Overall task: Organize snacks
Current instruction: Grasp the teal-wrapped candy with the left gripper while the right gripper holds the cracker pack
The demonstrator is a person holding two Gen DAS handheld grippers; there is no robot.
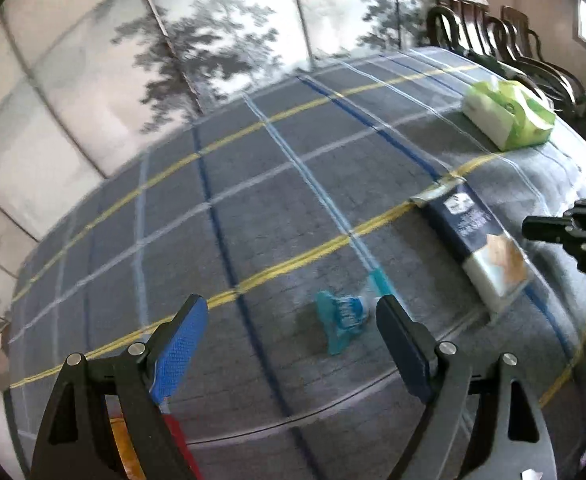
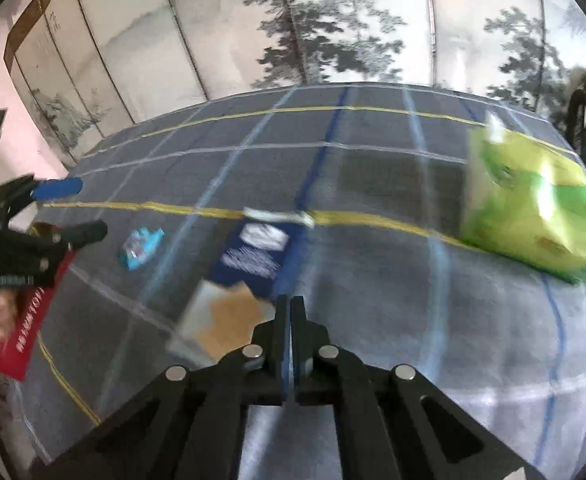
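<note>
Just ahead of our left hand-held gripper, spread empty: small teal snack packet | long axis toward us | right hand-held gripper pressed together, farther off

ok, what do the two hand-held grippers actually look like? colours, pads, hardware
Both are matte black linkage frames with triangular cut-outs and round silver pivot pins. The left hand-held gripper has long flat fingers: one carries a textured bright blue pad, the other looks dark navy. The right hand-held gripper has narrower plain black fingers; no coloured pad shows. No cables, sleeves or readable markings are visible.
</note>
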